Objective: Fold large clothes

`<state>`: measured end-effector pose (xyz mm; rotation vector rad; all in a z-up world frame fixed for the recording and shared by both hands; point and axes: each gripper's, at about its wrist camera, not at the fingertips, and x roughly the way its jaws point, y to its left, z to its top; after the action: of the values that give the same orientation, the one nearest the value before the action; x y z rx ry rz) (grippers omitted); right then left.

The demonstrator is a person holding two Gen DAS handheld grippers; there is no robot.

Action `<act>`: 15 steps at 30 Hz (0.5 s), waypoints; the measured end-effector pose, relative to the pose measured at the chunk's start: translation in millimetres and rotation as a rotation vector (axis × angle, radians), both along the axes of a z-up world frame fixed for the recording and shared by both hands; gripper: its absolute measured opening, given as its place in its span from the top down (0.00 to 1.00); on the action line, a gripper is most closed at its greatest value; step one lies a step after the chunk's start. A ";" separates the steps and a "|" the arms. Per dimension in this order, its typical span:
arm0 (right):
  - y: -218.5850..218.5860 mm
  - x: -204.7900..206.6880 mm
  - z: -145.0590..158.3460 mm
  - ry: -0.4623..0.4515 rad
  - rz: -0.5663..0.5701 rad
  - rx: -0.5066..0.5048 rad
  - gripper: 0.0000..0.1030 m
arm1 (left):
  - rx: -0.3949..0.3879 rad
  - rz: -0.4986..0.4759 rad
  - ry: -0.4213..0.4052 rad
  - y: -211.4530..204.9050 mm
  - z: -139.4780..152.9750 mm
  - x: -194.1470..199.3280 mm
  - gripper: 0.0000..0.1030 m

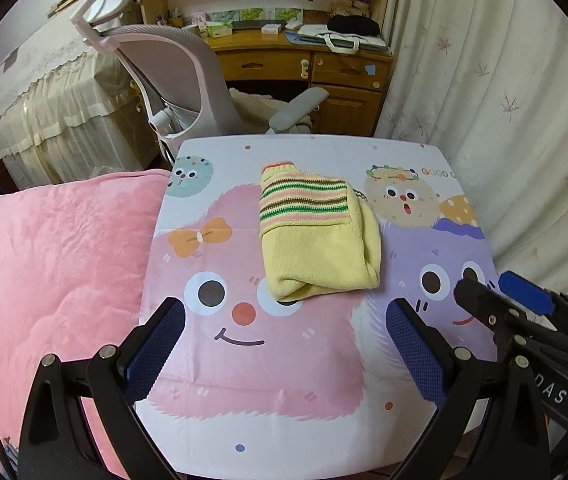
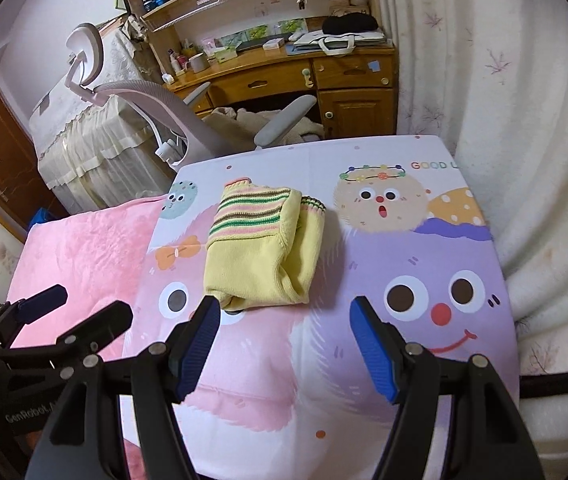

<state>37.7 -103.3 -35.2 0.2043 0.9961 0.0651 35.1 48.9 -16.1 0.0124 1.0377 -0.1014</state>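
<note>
The yellow knitted sweater with green, pink and brown stripes lies folded into a compact bundle in the middle of the left wrist view, a little above centre, on the cartoon-printed surface. Its striped part faces the upper edge of the frame and its plain yellow roll sits nearest the camera. In the right wrist view the same bundle sits left of centre, with a striped cuff poking out at its upper right corner.

Neither claw touches it. The left claw has its fingers spread wide apart with nothing between them, below the bundle in the frame. The right claw is likewise spread and empty, its left finger tip appearing just beside the near edge of the roll.

Judging by the tidy shape, the folding looks finished or nearly so. To end the step well, both claws should pull back clear of the fabric without snagging the loose lower roll or the protruding cuff. If a last tidy is wanted, that cuff is the part to tuck.

A pink plush blanket lies to the left of the surface, and a grey office chair stands beyond it.
</note>
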 end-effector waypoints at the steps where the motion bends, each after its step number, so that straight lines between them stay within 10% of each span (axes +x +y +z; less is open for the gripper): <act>1: 0.0 -4.1 2.3 -0.006 -0.004 -0.003 0.34 | 0.002 0.002 -0.004 -0.3 1.5 -2.3 0.03; 15: -2.4 -21.3 12.9 -0.019 -0.019 -0.044 0.34 | 0.018 0.015 -0.019 -7.7 7.6 -14.1 0.03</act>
<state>16.4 -105.7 -22.3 0.1730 0.9758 0.0276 21.0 41.2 -8.4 0.0219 1.0200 -0.0787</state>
